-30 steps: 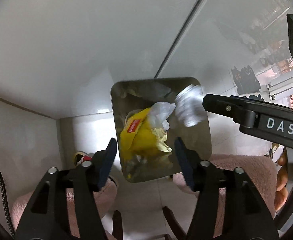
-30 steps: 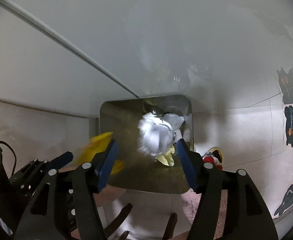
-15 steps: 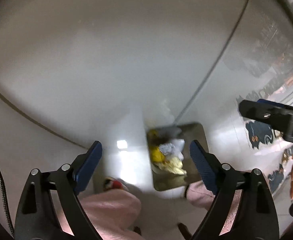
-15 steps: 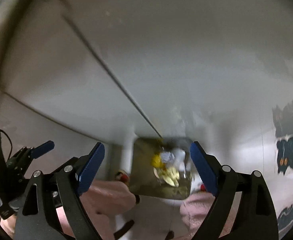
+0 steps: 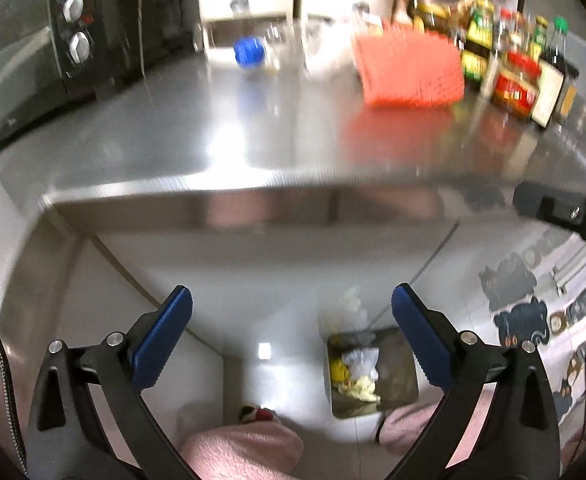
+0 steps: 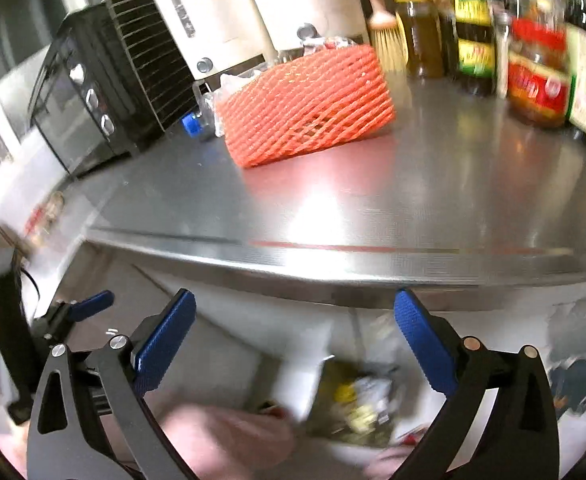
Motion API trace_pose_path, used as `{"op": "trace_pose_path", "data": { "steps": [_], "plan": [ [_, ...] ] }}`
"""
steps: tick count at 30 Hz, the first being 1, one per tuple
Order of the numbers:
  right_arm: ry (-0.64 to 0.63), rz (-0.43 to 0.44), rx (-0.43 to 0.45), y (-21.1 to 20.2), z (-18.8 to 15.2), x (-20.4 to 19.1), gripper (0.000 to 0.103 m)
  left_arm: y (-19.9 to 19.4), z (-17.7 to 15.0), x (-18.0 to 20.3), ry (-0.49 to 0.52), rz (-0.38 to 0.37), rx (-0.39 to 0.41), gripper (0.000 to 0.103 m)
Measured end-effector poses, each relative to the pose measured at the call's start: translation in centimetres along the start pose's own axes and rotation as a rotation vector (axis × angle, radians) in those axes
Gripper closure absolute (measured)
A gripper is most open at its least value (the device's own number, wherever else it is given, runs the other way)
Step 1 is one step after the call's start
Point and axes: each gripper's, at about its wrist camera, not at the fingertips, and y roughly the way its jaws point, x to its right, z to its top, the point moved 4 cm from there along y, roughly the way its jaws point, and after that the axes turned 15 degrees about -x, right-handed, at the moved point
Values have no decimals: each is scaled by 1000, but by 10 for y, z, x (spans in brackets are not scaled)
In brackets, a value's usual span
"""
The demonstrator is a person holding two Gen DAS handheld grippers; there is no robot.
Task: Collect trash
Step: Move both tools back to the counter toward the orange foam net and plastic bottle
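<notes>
A metal trash bin (image 5: 401,372) stands on the floor far below, holding yellow and white crumpled trash (image 5: 355,370). It appears blurred in the right wrist view as bin (image 6: 333,400). My left gripper (image 5: 291,336) hangs high above the bin, jaws opening wide, nothing between them. My right gripper (image 6: 293,336) is likewise opening, empty. On the steel counter (image 5: 253,136) lie an orange foam net (image 5: 409,68) (image 6: 307,106) and a clear plastic bottle with a blue cap (image 5: 253,51) (image 6: 197,118).
A black toaster oven (image 5: 53,40) (image 6: 105,84) stands at the counter's left. Several sauce jars and bottles (image 5: 517,64) (image 6: 533,64) line the back right. A person's pink-clad legs (image 5: 241,452) stand by the bin. Cat stickers (image 5: 521,300) mark the wall at right.
Both grippers rose from just above the bin to counter height and tilted up, so the countertop came into view. Both jaws widened. The yellow and white trash dropped into the bin.
</notes>
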Motion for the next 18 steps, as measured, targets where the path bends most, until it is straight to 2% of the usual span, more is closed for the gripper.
{"op": "trace_pose_path", "data": {
  "steps": [2,9,14,18],
  "plan": [
    [17,26,-33,1,3,0,3,-12,10,-2,-7,-4,23,8],
    [-13,-4,24,-23,6,-11,3,-40,24,3,31,-19,63,8],
    [-9,-38,84,-40,27,-8,3,-53,36,-1,47,-12,99,8],
    [-20,-72,126,-53,49,-8,3,-67,62,-8,38,8,148,8]
  ]
}}
